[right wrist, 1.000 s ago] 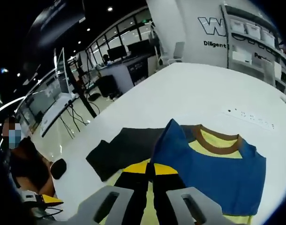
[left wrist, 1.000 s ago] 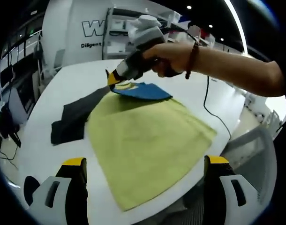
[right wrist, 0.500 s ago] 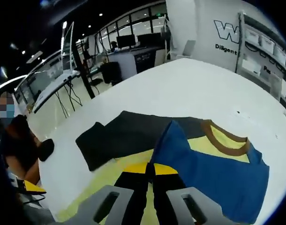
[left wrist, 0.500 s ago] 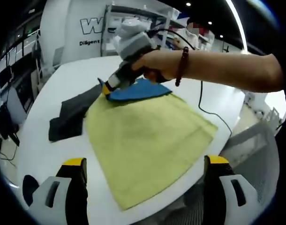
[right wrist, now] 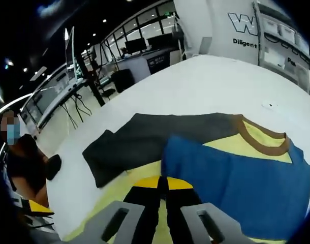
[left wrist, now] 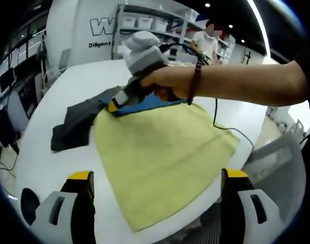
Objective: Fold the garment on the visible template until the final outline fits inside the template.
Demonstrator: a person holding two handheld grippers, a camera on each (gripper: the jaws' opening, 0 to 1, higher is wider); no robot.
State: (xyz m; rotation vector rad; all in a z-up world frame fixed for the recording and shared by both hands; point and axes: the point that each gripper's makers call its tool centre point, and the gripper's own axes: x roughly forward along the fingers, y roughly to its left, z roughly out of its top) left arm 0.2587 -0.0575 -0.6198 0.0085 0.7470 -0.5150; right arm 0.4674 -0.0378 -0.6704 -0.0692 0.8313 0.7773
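The garment lies on the white table (left wrist: 58, 91): a yellow-green body (left wrist: 160, 152), a blue upper part (left wrist: 145, 104) and a dark grey sleeve (left wrist: 73, 124) stretched out to the left. My left gripper (left wrist: 157, 175) hovers open over the near hem, jaws wide apart and empty. A hand holds my right gripper (left wrist: 113, 105) at the blue part's left edge. In the right gripper view, my right gripper (right wrist: 163, 182) is shut on the edge of the blue cloth (right wrist: 236, 188). The brown collar (right wrist: 261, 142) and dark sleeve (right wrist: 140, 142) lie beyond it.
A black cable (left wrist: 218, 122) runs across the table to the right of the garment. The table's edge curves close behind the near hem, with a grey chair (left wrist: 277, 157) past it. Shelves (left wrist: 155, 20) and a person (left wrist: 206, 40) stand far back. Another person (right wrist: 23, 162) sits beside the table.
The right gripper has moved left and nearer with the blue cloth in its jaws, drawing that edge toward the dark sleeve. My left gripper has stayed open over the hem.
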